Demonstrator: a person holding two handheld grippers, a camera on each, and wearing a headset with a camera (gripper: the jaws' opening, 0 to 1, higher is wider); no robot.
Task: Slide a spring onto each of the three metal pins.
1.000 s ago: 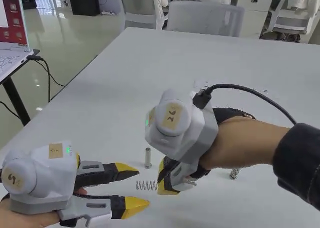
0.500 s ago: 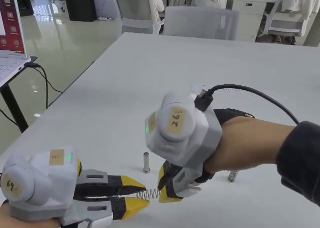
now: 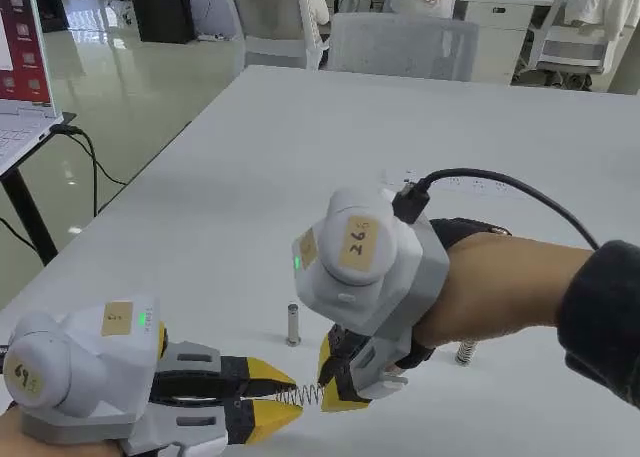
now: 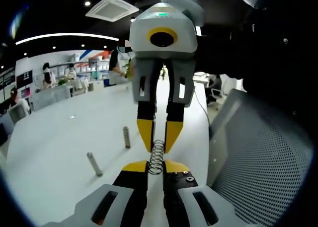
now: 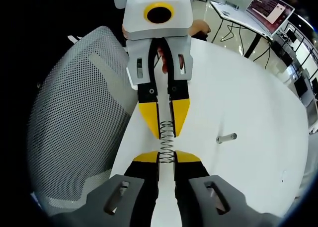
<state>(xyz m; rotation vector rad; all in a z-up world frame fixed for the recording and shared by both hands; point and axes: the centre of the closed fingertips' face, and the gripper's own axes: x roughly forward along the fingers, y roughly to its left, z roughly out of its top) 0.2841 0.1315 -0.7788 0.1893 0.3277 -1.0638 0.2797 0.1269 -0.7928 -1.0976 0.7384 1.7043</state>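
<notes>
Working low over the white table (image 3: pixel 250 147), I hold my left gripper (image 3: pixel 290 397) and right gripper (image 3: pixel 328 392) nose to nose. Each is pinched on one end of the spring (image 3: pixel 305 394), which spans the gap between them close to the tabletop. To do this well, I judge one side must let go so the other can tip the coil upright and line it over the bare pin (image 3: pixel 293 324) standing just beyond. Around me are chairs (image 3: pixel 400 42) past the far edge, a black cable (image 3: pixel 500 182) and a pin already wearing a spring (image 3: pixel 466 352), half hidden by my hand. Nothing blocks the bare pin.
</notes>
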